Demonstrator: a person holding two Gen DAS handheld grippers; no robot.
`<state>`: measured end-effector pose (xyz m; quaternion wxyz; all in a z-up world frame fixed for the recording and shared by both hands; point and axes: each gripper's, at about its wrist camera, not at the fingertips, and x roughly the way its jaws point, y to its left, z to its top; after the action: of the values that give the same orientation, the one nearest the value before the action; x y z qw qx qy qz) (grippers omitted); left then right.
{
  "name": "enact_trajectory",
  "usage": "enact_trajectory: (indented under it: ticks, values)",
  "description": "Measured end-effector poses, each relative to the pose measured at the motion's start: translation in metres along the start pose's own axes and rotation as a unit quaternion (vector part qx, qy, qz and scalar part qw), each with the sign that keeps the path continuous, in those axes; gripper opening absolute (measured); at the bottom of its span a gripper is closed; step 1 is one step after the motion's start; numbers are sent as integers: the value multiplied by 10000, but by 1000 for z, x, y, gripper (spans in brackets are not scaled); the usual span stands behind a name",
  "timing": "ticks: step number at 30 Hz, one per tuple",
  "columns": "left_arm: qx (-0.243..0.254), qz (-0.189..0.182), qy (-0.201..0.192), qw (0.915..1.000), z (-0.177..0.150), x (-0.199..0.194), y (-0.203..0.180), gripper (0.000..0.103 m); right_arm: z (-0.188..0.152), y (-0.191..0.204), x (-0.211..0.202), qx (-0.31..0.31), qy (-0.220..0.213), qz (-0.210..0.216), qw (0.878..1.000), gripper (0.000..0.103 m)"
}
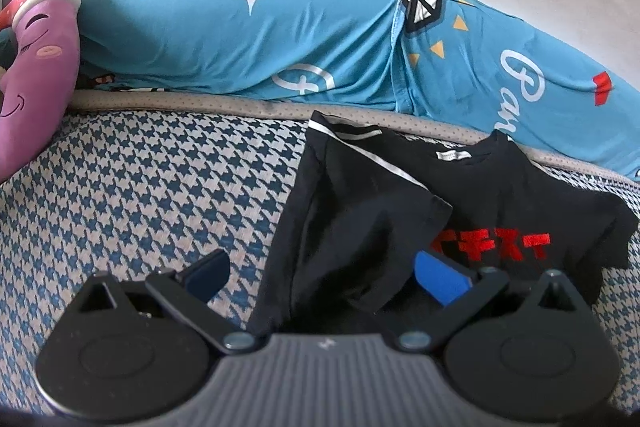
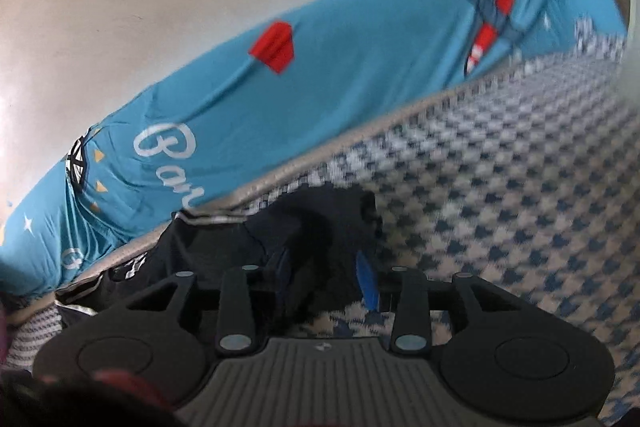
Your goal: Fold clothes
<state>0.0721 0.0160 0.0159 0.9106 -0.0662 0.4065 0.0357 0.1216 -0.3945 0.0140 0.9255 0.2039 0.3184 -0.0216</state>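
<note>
the black t-shirt (image 1: 400, 211) lies part folded; the left gripper (image 1: 324, 275) is spread wide, empty. the right gripper (image 2: 326, 279) straddles cloth, grip unclear; edges should be aligned.

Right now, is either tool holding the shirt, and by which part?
The left tool is open over the black shirt, holding nothing. The right tool has shirt fabric between its fingers; whether it grips, and where, cannot be told.

My left gripper (image 1: 322, 277) is matt black plastic with a ribbed grey body and smooth blue pads (image 1: 440, 277). The black T-shirt (image 1: 400, 211) is soft matt cloth. The houndstooth mattress cover (image 1: 160, 179) looks coarse-woven; the blue printed bedding (image 1: 240, 43) smooth; the purple plush toy (image 1: 36, 75) fuzzy.
</note>
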Motion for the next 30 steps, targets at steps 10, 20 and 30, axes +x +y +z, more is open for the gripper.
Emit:
enact_trajectory:
  ticks: [10, 20, 30]
  values:
    - [0, 34, 64, 10000, 1, 5, 0, 103, -12, -26, 32, 1122, 377, 228, 9927, 38]
    - [-39, 86, 66, 9999, 3, 6, 4, 103, -8, -9, 30, 866, -182, 414, 9952, 10]
    - [-142, 132, 27, 9998, 6, 5, 9, 103, -26, 95, -11, -1822, -10, 2237, 9575, 9]
